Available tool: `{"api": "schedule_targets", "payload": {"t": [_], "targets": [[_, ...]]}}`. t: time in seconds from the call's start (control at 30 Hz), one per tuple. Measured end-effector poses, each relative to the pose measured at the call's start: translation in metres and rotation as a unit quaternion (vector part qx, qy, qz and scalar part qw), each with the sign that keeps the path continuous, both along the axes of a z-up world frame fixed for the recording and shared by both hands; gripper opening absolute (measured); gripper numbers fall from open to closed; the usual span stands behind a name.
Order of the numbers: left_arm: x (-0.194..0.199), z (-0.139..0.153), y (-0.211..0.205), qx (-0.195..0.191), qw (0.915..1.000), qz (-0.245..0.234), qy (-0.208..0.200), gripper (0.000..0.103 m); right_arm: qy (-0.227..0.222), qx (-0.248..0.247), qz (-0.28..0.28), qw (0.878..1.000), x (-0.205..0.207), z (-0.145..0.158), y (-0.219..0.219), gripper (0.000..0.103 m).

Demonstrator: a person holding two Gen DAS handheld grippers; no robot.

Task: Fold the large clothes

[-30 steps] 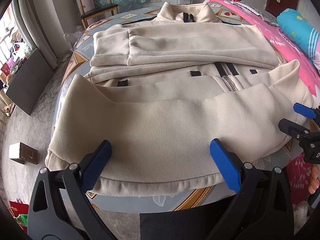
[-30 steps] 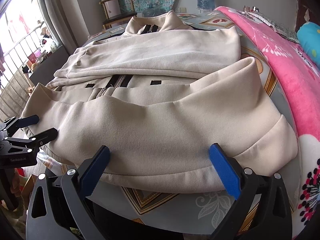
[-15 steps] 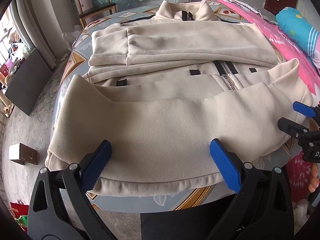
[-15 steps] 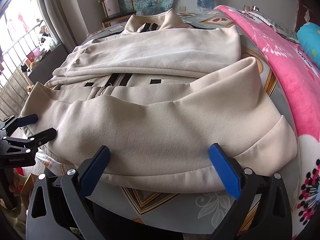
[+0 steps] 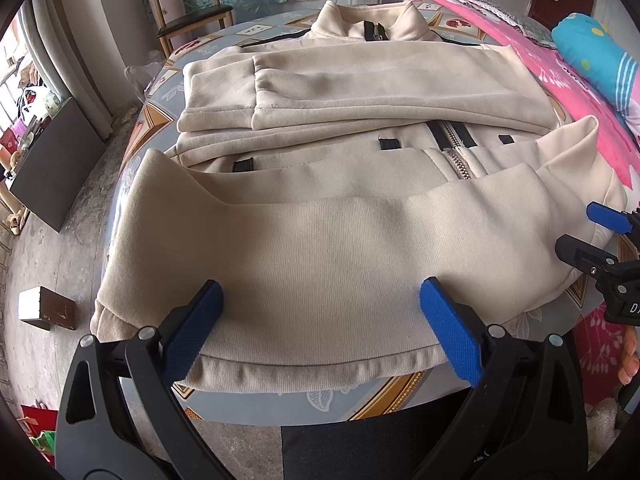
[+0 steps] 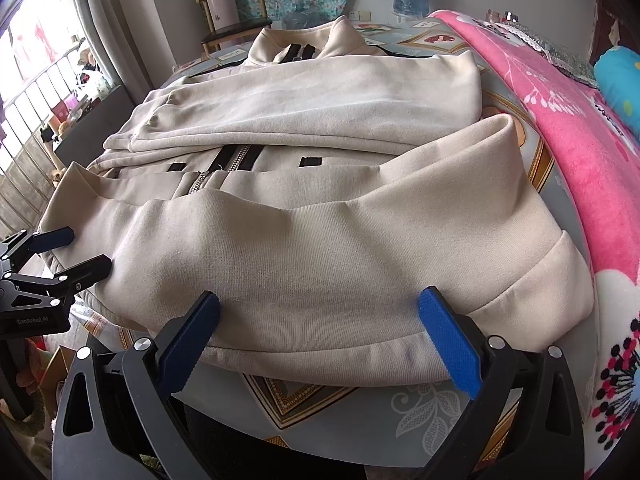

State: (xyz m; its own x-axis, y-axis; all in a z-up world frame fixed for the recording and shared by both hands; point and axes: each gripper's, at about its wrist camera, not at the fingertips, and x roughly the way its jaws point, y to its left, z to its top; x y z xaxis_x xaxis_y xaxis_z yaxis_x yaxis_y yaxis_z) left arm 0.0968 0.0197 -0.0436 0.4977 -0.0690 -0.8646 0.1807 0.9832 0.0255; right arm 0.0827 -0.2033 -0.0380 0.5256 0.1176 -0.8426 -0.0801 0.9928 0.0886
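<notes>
- Left wrist view: my left gripper (image 5: 320,320) is spread wide at the bottom of the frame, grasping nothing, over the folded hem of the cream jacket (image 5: 340,232).
- Jacket fills mid-frame on the patterned table (image 5: 320,400).
- My right gripper (image 6: 318,332) is likewise released over the hem.

A pink blanket (image 6: 576,128) lies along the patterned table (image 6: 360,412); a wooden chair (image 5: 192,20) stands beyond it.

jacket (image 5: 328,240) showing cream, black zipper tape | table cover (image 6: 332,412) showing grey-blue with gold bands (white leaf print) | blanket (image 6: 576,120) showing pink, floral | gripper pads (image 5: 448,332) showing blue
</notes>
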Motion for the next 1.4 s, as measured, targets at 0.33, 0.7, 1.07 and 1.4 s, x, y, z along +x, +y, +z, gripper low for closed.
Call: {"api": "schedule_targets", "payload": {"t": [0.33,0.7,1.07,1.4], "targets": [[0.000,0.000,0.000,0.000,1.0000,0.000,0.000,0.095,-0.002,-0.001,0.002,1.000,-0.001,0.000,0.000,0.097],[-0.001,0.000,0.002,-0.002,1.0000,-0.006,-0.006,0.095,-0.005,0.035,0.031,0.999,-0.004,0.002,-0.012,0.097],[-0.019,0.024,0.027,-0.034,0.9965,-0.006,-0.076,0.095,-0.042,0.073,0.084,0.993,-0.010,0.045,-0.009,0.097],[-0.011,0.034,0.030,-0.008,0.9933,-0.020,-0.114,0.074,0.004,0.070,0.108,0.992,0.019,0.040,0.030,0.079]]}}
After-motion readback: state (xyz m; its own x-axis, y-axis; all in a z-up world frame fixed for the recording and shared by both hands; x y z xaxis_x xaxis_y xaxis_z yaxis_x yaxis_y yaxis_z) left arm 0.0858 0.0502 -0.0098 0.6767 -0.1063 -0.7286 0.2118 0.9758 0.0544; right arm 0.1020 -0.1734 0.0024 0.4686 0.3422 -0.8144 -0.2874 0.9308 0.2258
